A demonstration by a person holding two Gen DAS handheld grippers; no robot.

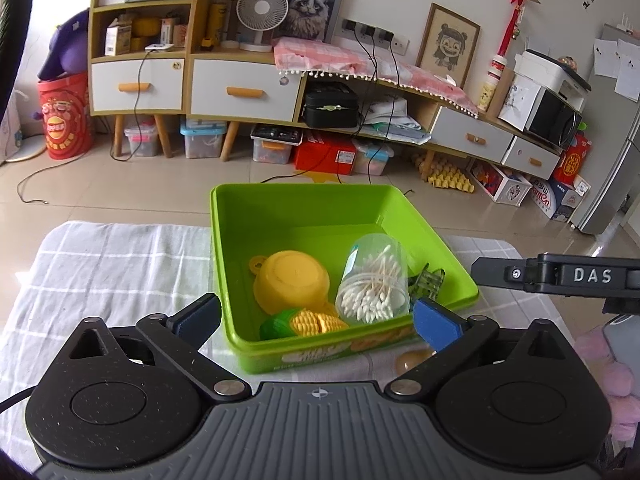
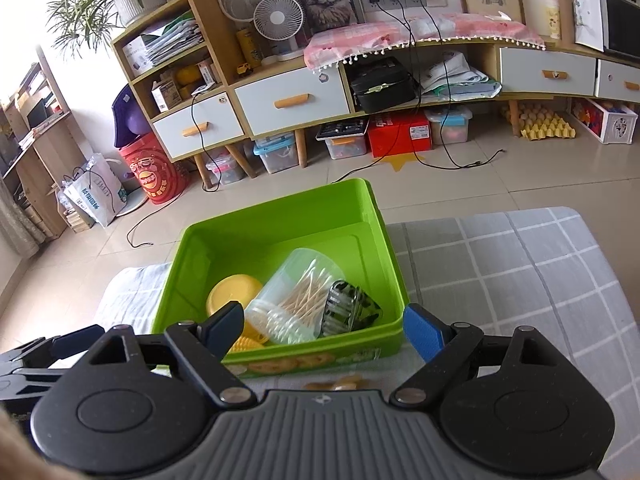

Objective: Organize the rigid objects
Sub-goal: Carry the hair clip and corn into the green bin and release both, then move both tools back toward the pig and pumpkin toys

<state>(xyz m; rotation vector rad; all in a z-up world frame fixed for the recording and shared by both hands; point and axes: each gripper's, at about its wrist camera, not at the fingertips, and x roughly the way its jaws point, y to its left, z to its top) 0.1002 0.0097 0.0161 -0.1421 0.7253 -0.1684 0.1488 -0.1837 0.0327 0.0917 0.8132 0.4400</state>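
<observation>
A green plastic box (image 1: 432, 240) stands on the checked tablecloth; it also shows in the right wrist view (image 2: 384, 240). Inside lie a yellow bowl (image 1: 292, 284) upside down, a toy corn cob (image 1: 304, 322), a clear jar of cotton swabs (image 1: 374, 280) on its side, and a clear hair clip (image 1: 428, 280). The right wrist view shows the bowl (image 2: 232, 292), the jar (image 2: 296, 296) and the clip (image 2: 348, 308). My left gripper (image 1: 318, 322) is open and empty at the box's near wall. My right gripper (image 2: 324, 328) is open and empty, also at the near wall.
A tan object (image 1: 412, 360) lies on the cloth (image 1: 112, 272) just in front of the box, also in the right wrist view (image 2: 340, 382). A pink soft thing (image 1: 616, 376) sits at the right. The right gripper's body (image 1: 560, 276) shows at right. Beyond the table are floor and cabinets.
</observation>
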